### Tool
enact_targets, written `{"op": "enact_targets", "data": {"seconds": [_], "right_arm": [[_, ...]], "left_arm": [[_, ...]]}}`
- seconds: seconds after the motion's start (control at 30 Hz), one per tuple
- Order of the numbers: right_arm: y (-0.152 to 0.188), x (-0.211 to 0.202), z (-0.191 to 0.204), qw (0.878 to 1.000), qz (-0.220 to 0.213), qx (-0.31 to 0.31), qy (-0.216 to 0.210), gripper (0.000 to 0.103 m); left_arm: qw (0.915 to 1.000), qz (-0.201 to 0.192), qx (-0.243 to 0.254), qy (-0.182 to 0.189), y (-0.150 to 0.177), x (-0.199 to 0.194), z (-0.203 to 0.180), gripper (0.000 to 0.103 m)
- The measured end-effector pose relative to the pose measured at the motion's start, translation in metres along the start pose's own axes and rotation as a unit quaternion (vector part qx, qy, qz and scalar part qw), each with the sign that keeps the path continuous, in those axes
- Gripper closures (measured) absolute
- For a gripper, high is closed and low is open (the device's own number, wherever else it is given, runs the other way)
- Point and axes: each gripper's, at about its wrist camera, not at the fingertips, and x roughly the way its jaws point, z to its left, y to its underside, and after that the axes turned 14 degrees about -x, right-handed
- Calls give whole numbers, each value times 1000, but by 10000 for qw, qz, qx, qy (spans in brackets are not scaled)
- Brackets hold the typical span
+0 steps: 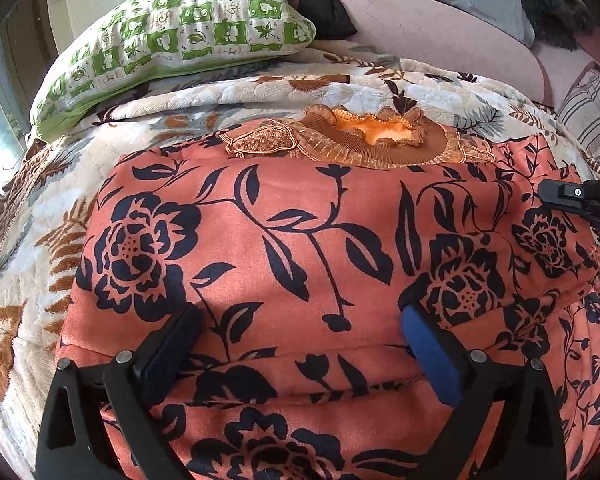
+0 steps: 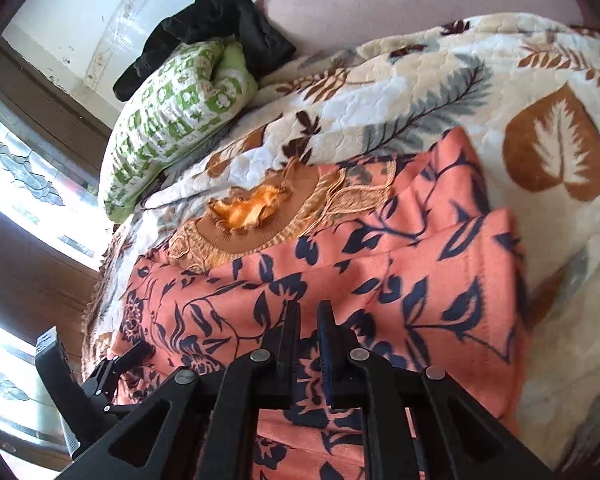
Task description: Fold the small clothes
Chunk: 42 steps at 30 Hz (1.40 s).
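Soft coral garment (image 1: 300, 240) with navy floral print and ruffled orange collar (image 1: 376, 132), on plush leaf-patterned bedspread (image 1: 40, 248). Left hand-held gripper (image 1: 300, 320) spread wide above the cloth, holding nothing. Right hand-held gripper (image 2: 309, 316) closed, empty.

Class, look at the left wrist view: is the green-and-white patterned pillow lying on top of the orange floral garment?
No, the green-and-white patterned pillow rests on the leaf-print blanket, apart from the orange floral garment.

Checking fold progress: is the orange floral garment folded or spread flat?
Folded: the orange floral garment shows a doubled layer edge along its right side, and a crease crosses near the left gripper.
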Motion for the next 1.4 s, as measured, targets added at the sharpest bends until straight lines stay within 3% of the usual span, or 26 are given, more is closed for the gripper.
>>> {"op": "enact_targets", "data": {"seconds": [0.1, 0.2, 0.3, 0.43, 0.5, 0.57, 0.67, 0.7, 0.83, 1.0, 1.2, 1.3, 1.4], "right_arm": [[-1, -15, -19, 9993, -99, 227, 280, 91], [2, -14, -36, 9971, 153, 316, 676, 91], [8, -1, -55, 9957, 369, 578, 631, 93], [3, -17, -49, 9970, 17, 476, 609, 93], [0, -31, -44, 9959, -352, 389, 743, 93], [0, -35, -48, 9933, -502, 509, 908, 93], [4, -12, -65, 9913, -15, 778, 1064, 93], [6, -8, -70, 9911, -16, 866, 1015, 93], [3, -18, -66, 9918, -117, 890, 906, 93], [6, -31, -38, 9980, 56, 428, 460, 93], [31, -31, -5, 9933, 962, -305, 560, 93], [48, -14, -13, 9863, 1564, -210, 485, 93], [50, -18, -17, 9873, 1544, -93, 375, 93]], "left_arm": [[10000, 45, 21, -3, 0, 1, -1, 0], [9999, 89, 54, -35, -1, 0, -2, 0], [9998, 173, 34, 28, -9, -4, 1, 0], [9978, -578, -287, -152, -25, -30, 25, 0], [9945, -701, -690, -350, -35, -32, 47, 0], [9904, -430, -1181, -567, -42, -18, 73, 0], [9810, 248, -1774, -738, -39, 14, 104, 0], [9806, 178, -1833, -674, -38, 14, 106, 0], [9871, -138, -1321, -895, -38, 0, 85, 0], [9921, -699, -979, -365, -36, -34, 65, 0], [9991, -250, -353, -19, -16, -30, 33, 0], [9994, 132, -18, -322, -2, -14, 22, 0], [9992, -16, 142, -367, 2, -18, 19, 0]]}}
